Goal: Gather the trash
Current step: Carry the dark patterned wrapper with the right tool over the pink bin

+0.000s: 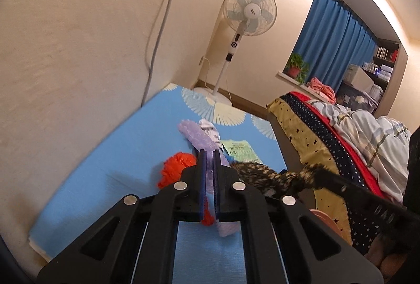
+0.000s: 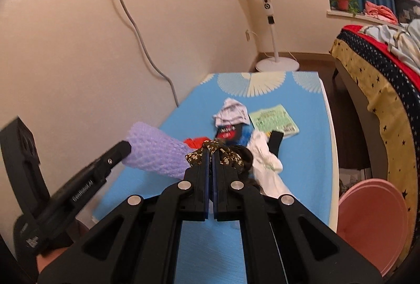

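Left fingers [image 1: 209,152] pinching purple foam wrap [image 1: 199,137], red wad [image 1: 177,169] beside, fan [image 1: 249,10] behind.

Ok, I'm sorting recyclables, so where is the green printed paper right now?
The green printed paper lies flat on the blue table cover, right of the crumpled white wrapper and beyond the right gripper.

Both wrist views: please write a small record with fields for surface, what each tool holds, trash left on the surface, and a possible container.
surface: blue mat beside the wall
left tool: shut on purple bubble wrap, lifted off the mat
right tool: shut on dark patterned wrapper
left on mat: crumpled white paper, green printed sheet, white plastic bag, orange scrap
possible container: pink basin, at the mat's right edge; its inside is not visible
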`<action>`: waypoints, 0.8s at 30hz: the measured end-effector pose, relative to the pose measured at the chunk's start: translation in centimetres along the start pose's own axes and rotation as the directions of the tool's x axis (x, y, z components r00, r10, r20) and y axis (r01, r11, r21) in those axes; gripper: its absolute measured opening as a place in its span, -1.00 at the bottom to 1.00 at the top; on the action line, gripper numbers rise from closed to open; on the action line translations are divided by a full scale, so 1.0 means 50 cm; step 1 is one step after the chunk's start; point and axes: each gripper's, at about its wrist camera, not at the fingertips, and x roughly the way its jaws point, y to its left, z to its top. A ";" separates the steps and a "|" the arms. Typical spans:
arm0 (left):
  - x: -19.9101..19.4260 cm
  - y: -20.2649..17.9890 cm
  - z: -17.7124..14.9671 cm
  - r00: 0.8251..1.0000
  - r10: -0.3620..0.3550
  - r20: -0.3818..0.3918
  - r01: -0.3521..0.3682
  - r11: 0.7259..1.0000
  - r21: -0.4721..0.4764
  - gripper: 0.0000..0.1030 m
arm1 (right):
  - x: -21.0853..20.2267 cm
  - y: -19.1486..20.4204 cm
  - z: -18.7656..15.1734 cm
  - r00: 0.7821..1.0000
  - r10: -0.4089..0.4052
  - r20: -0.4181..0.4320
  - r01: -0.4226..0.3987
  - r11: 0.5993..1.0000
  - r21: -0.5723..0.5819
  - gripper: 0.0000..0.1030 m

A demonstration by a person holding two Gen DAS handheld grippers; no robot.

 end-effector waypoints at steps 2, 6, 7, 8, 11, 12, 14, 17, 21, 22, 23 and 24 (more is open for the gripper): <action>-0.010 -0.001 0.002 1.000 -0.001 0.011 0.001 1.000 0.002 -0.91 | -0.015 0.001 0.017 1.000 0.016 0.010 -0.016 1.000 -0.003 -0.96; -0.034 -0.005 0.007 0.999 0.007 0.035 -0.008 1.000 0.028 -0.91 | -0.047 -0.005 0.031 0.999 0.013 0.031 -0.013 1.000 -0.008 -0.96; -0.039 -0.006 0.009 0.999 0.008 0.041 -0.009 0.999 0.032 -0.91 | -0.058 -0.007 0.032 0.999 0.009 0.038 -0.009 1.000 -0.008 -0.96; -0.042 -0.007 0.010 0.999 0.006 0.044 -0.008 0.999 0.033 -0.91 | -0.069 -0.010 0.033 0.999 0.006 0.044 -0.005 1.000 -0.006 -0.96; -0.053 -0.014 0.010 0.999 -0.004 0.050 0.002 0.999 0.044 -0.91 | -0.098 -0.022 0.031 0.998 -0.012 0.059 0.012 1.000 -0.003 -0.96; -0.056 -0.019 0.010 0.999 -0.009 0.051 0.007 0.999 0.051 -0.91 | -0.107 -0.026 0.030 0.998 -0.019 0.062 0.019 1.000 0.000 -0.96; -0.062 -0.026 0.006 0.999 -0.018 0.050 0.015 0.998 0.063 -0.91 | -0.125 -0.038 0.026 0.997 -0.036 0.069 0.035 0.999 0.004 -0.96; -0.066 -0.038 0.000 0.998 -0.033 0.044 0.030 0.997 0.078 -0.91 | -0.153 -0.058 0.018 0.994 -0.069 0.081 0.068 0.998 0.010 -0.96; -0.076 -0.062 -0.013 0.998 -0.055 0.036 0.051 0.993 0.103 -0.91 | -0.190 -0.090 0.005 0.990 -0.109 0.093 0.107 0.994 0.030 -0.96; -0.077 -0.069 -0.016 0.998 -0.062 0.034 0.058 0.992 0.109 -0.92 | -0.200 -0.100 0.000 0.988 -0.120 0.096 0.117 0.992 0.037 -0.96; -0.078 -0.076 -0.019 0.997 -0.069 0.032 0.065 0.991 0.115 -0.91 | -0.210 -0.109 -0.004 0.986 -0.132 0.098 0.129 0.991 0.041 -0.96; -0.078 -0.084 -0.022 0.997 -0.078 0.028 0.074 0.990 0.122 -0.91 | -0.218 -0.114 -0.006 0.985 -0.143 0.100 0.139 0.989 0.044 -0.96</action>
